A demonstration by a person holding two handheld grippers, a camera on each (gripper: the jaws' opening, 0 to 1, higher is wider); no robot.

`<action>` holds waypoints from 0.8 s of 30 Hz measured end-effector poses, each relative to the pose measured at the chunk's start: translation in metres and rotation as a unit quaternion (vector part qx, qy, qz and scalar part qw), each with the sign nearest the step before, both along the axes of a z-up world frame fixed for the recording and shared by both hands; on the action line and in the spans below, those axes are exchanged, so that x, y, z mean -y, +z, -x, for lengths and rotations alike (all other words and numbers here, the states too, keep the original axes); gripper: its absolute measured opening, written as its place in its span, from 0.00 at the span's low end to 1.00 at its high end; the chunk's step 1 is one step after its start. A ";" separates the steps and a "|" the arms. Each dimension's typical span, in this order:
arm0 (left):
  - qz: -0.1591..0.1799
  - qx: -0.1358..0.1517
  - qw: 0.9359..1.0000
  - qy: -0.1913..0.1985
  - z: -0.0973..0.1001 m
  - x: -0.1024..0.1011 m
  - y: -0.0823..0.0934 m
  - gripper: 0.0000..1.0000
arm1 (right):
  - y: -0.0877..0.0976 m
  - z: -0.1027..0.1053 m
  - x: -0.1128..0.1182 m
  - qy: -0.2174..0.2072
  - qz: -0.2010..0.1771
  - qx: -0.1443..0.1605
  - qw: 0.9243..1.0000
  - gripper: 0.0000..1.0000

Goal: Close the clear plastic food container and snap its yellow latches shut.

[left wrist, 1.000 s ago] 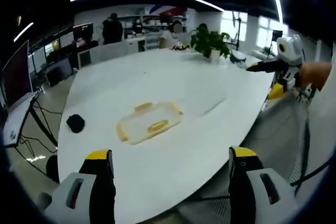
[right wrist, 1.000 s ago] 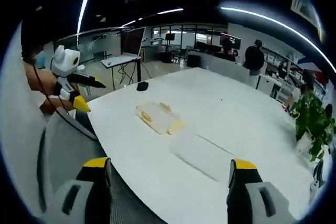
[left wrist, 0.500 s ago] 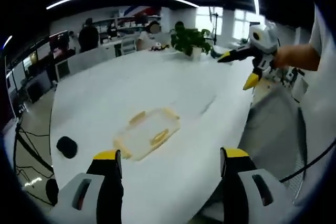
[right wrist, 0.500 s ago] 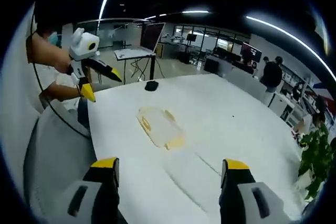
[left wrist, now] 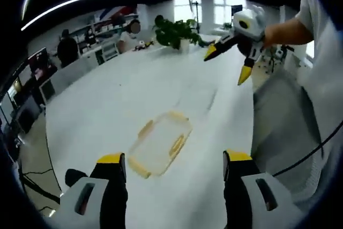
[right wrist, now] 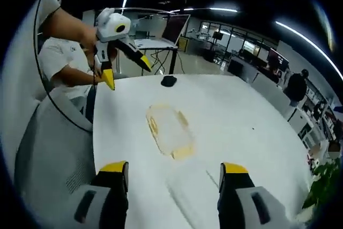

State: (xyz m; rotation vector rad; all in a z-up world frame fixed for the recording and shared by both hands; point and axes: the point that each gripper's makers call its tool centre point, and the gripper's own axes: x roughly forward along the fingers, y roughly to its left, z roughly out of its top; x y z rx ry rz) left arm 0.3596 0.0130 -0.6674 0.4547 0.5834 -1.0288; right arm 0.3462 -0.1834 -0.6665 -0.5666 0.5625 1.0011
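A clear plastic food container [left wrist: 159,144] with yellow latches [left wrist: 177,145] is seen lying flat on the white table [left wrist: 134,89], near the edge closest to the person, with a small black object [right wrist: 169,81] further along the table. In the left gripper view, the left gripper [left wrist: 171,178] is held above the near edge with its fingers spread wide and nothing between them; the right gripper [left wrist: 236,52] is seen raised over the table, well apart from the container, fingers parted and empty. In the right gripper view, the right gripper's own fingers [right wrist: 115,172] are likewise wide apart. Whether the lid is already seated cannot be told at this distance. The container is judged light, thin-walled and rather slippery on the smooth table, so it is likely to slide when pushed. It is best steadied at one rim with one gripper while each latch is pressed down at its outer flap with the other.
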 end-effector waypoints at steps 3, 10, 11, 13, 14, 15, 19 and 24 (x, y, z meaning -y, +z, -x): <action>-0.010 -0.001 1.000 -0.018 -0.006 0.000 -0.004 0.73 | -0.002 -0.009 -0.009 0.023 0.012 0.004 1.000 0.65; -0.025 -0.016 0.998 -0.046 -0.016 -0.005 -0.014 0.72 | -0.013 -0.019 -0.024 0.066 0.035 -0.005 0.997 0.58; -0.030 -0.015 0.998 -0.059 -0.017 -0.006 -0.016 0.71 | -0.015 -0.022 -0.026 0.071 0.037 -0.007 0.997 0.58; -0.043 -0.012 0.997 -0.069 -0.021 -0.008 -0.021 0.70 | -0.018 -0.025 -0.029 0.074 0.038 -0.010 0.996 0.58; -0.044 -0.014 0.996 -0.071 -0.023 -0.009 -0.023 0.70 | -0.021 -0.028 -0.029 0.080 0.044 -0.013 0.996 0.58; -0.042 -0.019 0.996 -0.072 -0.025 -0.009 -0.025 0.70 | -0.023 -0.030 -0.030 0.084 0.048 -0.012 0.995 0.57; -0.058 -0.017 0.995 -0.083 -0.035 -0.014 -0.033 0.67 | -0.030 -0.041 -0.034 0.094 0.056 -0.017 0.994 0.57; -0.078 -0.018 0.992 -0.100 -0.047 -0.019 -0.045 0.66 | -0.042 -0.052 -0.034 0.103 0.068 -0.024 0.992 0.57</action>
